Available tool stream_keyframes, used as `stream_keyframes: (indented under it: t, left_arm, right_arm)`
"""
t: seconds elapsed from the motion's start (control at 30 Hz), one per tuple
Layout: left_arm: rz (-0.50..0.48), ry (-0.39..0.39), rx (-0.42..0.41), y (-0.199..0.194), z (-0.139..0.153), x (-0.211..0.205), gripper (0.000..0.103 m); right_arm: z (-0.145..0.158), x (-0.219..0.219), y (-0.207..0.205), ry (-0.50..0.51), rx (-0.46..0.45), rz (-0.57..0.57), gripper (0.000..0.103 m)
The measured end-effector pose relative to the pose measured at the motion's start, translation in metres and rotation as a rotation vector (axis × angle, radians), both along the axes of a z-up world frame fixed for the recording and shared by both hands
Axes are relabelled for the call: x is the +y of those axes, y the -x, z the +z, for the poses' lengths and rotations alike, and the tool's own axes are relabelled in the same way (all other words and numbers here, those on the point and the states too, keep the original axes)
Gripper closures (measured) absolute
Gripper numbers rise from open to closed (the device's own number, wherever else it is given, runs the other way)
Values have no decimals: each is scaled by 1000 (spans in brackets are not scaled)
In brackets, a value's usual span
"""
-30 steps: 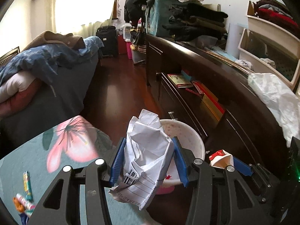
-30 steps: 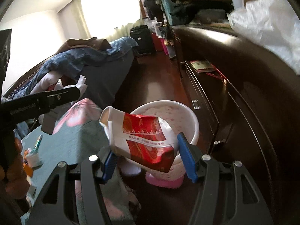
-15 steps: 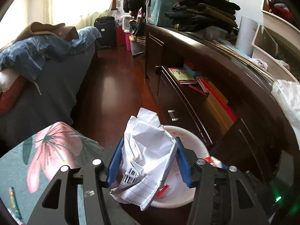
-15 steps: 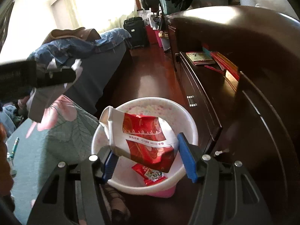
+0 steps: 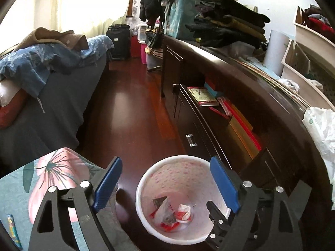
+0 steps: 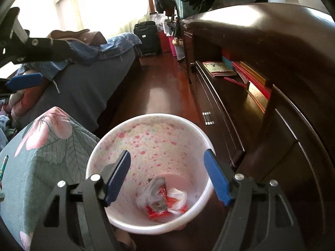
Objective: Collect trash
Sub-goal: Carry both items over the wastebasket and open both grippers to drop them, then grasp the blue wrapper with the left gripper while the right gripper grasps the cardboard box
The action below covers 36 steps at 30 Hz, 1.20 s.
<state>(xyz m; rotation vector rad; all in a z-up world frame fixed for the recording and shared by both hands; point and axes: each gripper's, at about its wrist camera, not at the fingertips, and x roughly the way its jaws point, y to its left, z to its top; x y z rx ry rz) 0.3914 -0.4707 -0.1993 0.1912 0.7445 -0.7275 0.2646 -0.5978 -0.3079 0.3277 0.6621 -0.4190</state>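
A white bin [image 5: 178, 167] with a pink flower print stands on the dark floor, right below both grippers. At its bottom lies the trash [image 5: 171, 211]: crumpled white paper and a red-and-white packet. My left gripper [image 5: 165, 167] hangs over the bin's left half, jaws opening, nothing between the blue pads. In the right wrist view the bin [image 6: 150, 138] fills the middle and the trash [image 6: 161, 198] rests at its bottom. My right gripper [image 6: 167, 156] is above the rim, jaws opening and empty. The left gripper's blue pad [image 6: 25, 82] shows at the far left.
A table with a green floral cloth [image 5: 52, 177] touches the bin's left side, with pens [image 5: 12, 228] on it. A long dark cabinet [image 5: 230, 83] with books runs along the right. A bed [image 5: 52, 104] lies beyond the table. A white plastic bag [image 5: 322, 129] sits on the cabinet.
Both grippers moved forward over the bin and opened. The crumpled paper left the left gripper and the red packet left the right one; both now lie in the bin.
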Motion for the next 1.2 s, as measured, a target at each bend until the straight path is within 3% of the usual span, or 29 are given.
stream_keyframes:
  t: [0.2, 0.4, 0.63, 0.87, 1.0, 1.2]
  left_arm:
    - [36, 11, -20, 19, 17, 36, 12]
    - [80, -9, -88, 54, 36, 84, 8]
    - [144, -8, -123, 92, 53, 150, 4]
    - [271, -67, -153, 120, 52, 230, 4]
    - [378, -143, -106, 121, 33, 284, 4]
    - [508, -142, 51, 111, -10, 353, 4]
  right_arm:
    - [11, 18, 22, -20, 3, 15, 25]
    - [43, 59, 57, -13, -21, 56, 14]
    - [79, 116, 86, -24, -42, 148, 9]
    - [102, 185, 99, -12, -48, 282, 6]
    - [106, 218, 100, -7, -39, 347, 5]
    - [102, 256, 96, -1, -8, 416, 6]
